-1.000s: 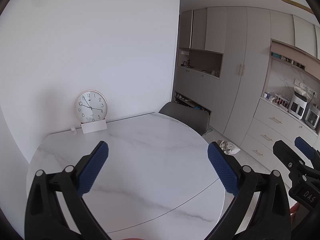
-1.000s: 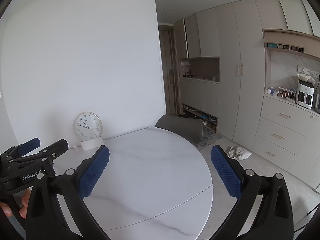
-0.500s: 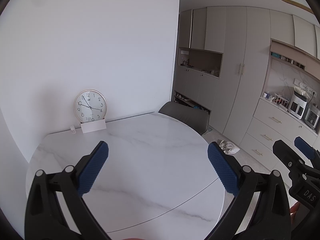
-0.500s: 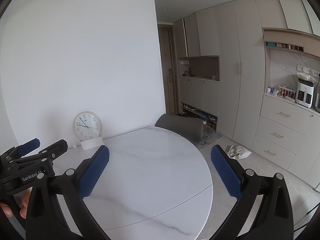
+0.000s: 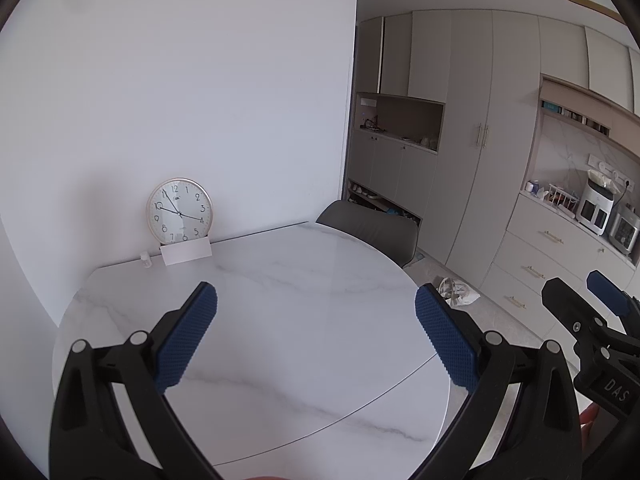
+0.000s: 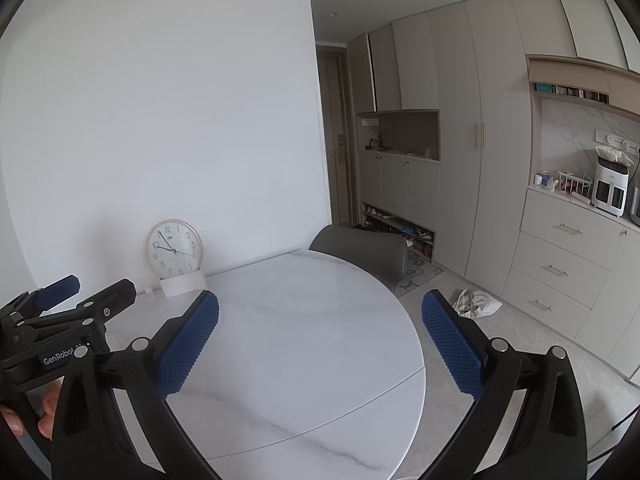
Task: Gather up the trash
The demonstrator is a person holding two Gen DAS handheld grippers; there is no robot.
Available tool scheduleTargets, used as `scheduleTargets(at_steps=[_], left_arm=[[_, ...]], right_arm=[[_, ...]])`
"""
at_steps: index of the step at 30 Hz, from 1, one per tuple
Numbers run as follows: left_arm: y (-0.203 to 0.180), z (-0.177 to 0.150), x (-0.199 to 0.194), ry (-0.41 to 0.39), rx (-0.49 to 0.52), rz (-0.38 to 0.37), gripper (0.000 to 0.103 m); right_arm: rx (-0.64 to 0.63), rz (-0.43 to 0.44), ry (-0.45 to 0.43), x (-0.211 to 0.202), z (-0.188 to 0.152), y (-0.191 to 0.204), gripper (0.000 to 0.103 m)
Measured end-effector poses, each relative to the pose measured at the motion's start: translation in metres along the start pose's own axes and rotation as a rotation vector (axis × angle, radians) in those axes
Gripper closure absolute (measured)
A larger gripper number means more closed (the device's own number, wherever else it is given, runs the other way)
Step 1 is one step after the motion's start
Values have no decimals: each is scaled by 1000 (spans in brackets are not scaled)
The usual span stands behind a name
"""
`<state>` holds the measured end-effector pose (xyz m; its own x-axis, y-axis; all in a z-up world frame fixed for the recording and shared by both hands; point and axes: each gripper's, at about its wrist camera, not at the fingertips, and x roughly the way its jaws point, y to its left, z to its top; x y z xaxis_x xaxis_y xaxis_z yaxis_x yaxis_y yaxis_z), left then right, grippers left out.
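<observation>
Two grippers held above a round white marble table [image 5: 288, 320], side by side, both facing the wall; nothing gripped.

Left gripper [image 5: 316, 334] — jaws wide, blue ribbed pads [image 5: 186, 340] far apart, only bare tabletop between them; seen also from the right wrist cam at the left edge [image 6: 86, 294], fingers there apart too, with fingertips of a hand [image 6: 44, 412] on the handle below.

Right gripper [image 6: 320, 338] — jaws wide as well, blue pads [image 6: 452, 346] well apart, holding nothing; seen from the left wrist cam at the right edge [image 5: 580, 296], spread open.

Trash: crumpled whitish bag or paper [image 6: 476, 303] on the grey floor, past the far right rim of the table, near the bottom drawers [image 6: 556, 270] of the cabinet wall; same piece in the left cam [image 5: 456, 292], just beside the right pad in the frame but well apart from it in depth; untouched by either gripper.

On the table at the back, against the white wall: round clock [image 5: 179, 210] upright, white card [image 5: 186, 253] leaning in front of its base, a tiny white item [image 5: 146, 260] just left of the card — too small to tell what.

Grey chair [image 6: 360, 252] tucked at the far side of the table; countertop w/ white appliance [image 6: 610, 188] at far right.
</observation>
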<state>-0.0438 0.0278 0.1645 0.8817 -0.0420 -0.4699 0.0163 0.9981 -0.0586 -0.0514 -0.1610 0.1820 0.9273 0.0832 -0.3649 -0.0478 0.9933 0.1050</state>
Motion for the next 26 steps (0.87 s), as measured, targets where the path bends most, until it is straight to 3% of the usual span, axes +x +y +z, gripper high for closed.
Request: scheduleTargets(at_steps=[26], left_arm=[[-7, -4, 8, 21, 25, 3, 8]], right_arm=[[1, -5, 15, 4, -4, -2, 2]])
